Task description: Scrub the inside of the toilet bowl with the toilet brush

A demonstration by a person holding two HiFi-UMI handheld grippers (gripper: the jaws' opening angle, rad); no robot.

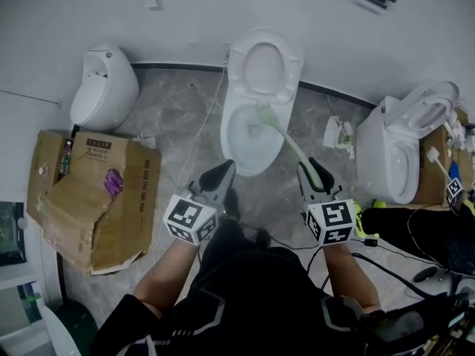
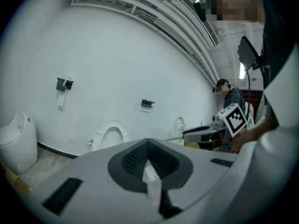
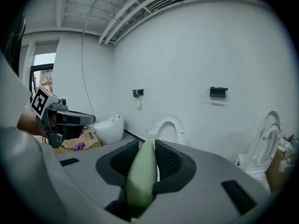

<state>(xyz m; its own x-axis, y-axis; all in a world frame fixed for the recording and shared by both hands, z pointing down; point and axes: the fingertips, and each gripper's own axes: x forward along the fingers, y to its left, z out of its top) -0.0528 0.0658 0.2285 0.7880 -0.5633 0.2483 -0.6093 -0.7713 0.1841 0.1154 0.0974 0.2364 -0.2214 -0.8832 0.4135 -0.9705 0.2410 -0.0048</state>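
Brush head down in the bowl, right gripper on the handle.
Head view: the right gripper (image 1: 315, 170) clamps the pale green toilet brush (image 1: 288, 139), whose head sits inside the open toilet bowl (image 1: 227, 136), while the left gripper (image 1: 220, 175) hangs just beside it, short of the rim. Left gripper view: jaws pressed together, pointed at the white wall (image 2: 117, 55). Right gripper view: jaws tight on the green handle (image 3: 141, 174), lid-up toilet straight ahead.
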